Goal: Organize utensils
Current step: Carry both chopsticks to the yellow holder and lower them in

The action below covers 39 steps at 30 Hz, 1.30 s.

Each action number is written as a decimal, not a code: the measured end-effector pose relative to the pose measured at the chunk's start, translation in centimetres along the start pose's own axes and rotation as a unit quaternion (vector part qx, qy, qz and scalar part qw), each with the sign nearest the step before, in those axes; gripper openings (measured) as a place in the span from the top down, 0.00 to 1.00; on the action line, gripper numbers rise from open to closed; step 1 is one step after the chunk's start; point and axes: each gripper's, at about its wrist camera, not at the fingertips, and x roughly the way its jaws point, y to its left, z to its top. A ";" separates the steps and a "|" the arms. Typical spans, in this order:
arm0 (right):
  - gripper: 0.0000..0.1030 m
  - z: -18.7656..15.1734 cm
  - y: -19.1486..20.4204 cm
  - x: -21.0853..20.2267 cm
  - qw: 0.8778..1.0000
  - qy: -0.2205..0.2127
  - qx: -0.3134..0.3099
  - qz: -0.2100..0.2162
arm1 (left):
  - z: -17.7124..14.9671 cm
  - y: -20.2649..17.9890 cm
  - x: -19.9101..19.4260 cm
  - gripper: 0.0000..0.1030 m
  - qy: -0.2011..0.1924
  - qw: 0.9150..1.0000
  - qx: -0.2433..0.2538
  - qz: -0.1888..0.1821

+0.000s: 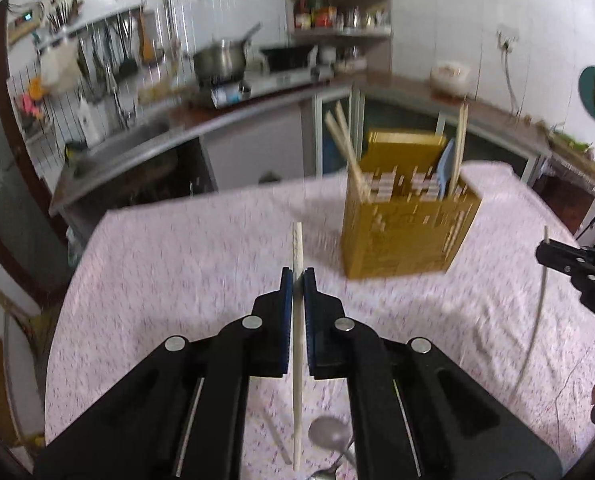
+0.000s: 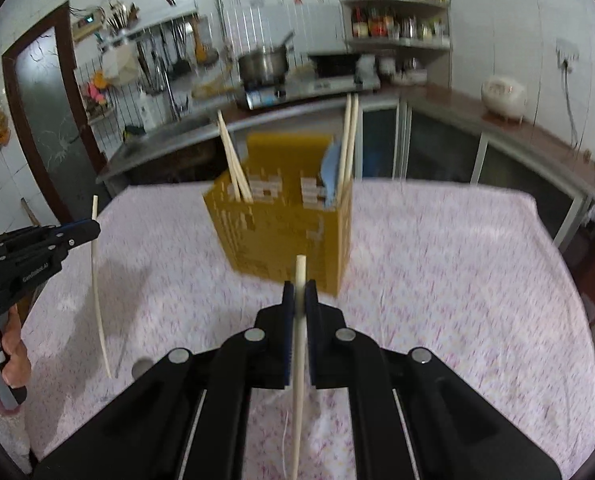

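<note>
Tongs first: left tongs (image 1: 297, 276) pinched tight on a pale chopstick (image 1: 297, 248), pads pressed to it w/ no gap showing. Stick runs lengthwise btwn the jaws, tip poking out past the fingertips, rest trailing back under the tool. Right tongs (image 2: 299, 290) likewise clamped on a 2nd chopstick (image 2: 300, 276), same lengthwise hold, blunt end sticking up just beyond the pads. Both sticks are up off the counter (image 1: 177, 248), which wears a pink-speckled white cloth.

From the right wrist view the left tongs show at the left edge, a hand (image 2: 11, 354) wrapped round the grip, stick held roughly upright and hanging down toward the cloth. From the left wrist view the right tongs sit at the right edge w/ their stick also near vertical.

Yellow cardboard box (image 1: 405, 232) stands toward the far edge of the counter, ahead of both tongs, apart from them. Inside: white divider slots, two chopsticks leaning at the box's left side, two more upright at its right side beside a light-blue item, can't tell what it is.

Metal spoon (image 1: 329, 436) lies on the cloth at the near edge, under the left tongs; a 2nd spoon bowl partly hidden just below it.
</note>
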 end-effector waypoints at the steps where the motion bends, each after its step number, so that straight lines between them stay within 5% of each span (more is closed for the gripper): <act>1: 0.94 0.3 0.2 -0.4 1.000 -0.017 -0.004 -0.005 | 0.3 -0.1 -0.5 0.96 -0.019 1.000 0.002 0.002; 18: 0.94 7.8 0.3 -4.4 0.991 -0.135 -0.002 -0.004 | 7.1 -1.8 0.0 0.96 -0.113 0.989 -0.054 -0.074; 31: 0.94 16.1 -0.8 -4.5 0.982 -0.186 -0.004 -0.029 | 16.0 -6.3 0.4 0.96 -0.211 0.975 -0.028 -0.064; 39: 0.94 16.4 -1.6 -1.9 0.983 -0.185 0.001 -0.020 | 16.5 -5.9 4.6 0.96 -0.205 0.975 -0.047 -0.065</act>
